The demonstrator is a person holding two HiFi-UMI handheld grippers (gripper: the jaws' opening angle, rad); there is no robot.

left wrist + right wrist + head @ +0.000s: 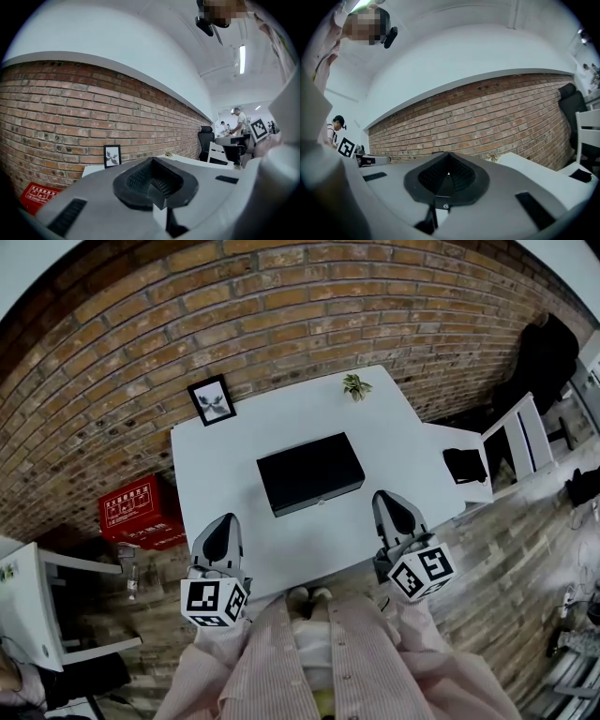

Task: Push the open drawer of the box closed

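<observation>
On white table (403, 442), flat black rectangular box (309, 472)

Framed picture (212, 399) and small plant (355, 385) sit on white table (394, 442).

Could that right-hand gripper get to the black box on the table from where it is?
Probably yes. Only bare table lies between the right gripper and the black box.

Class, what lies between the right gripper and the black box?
Nothing: only bare table separates the right gripper from the box, as the head view shows.
</observation>
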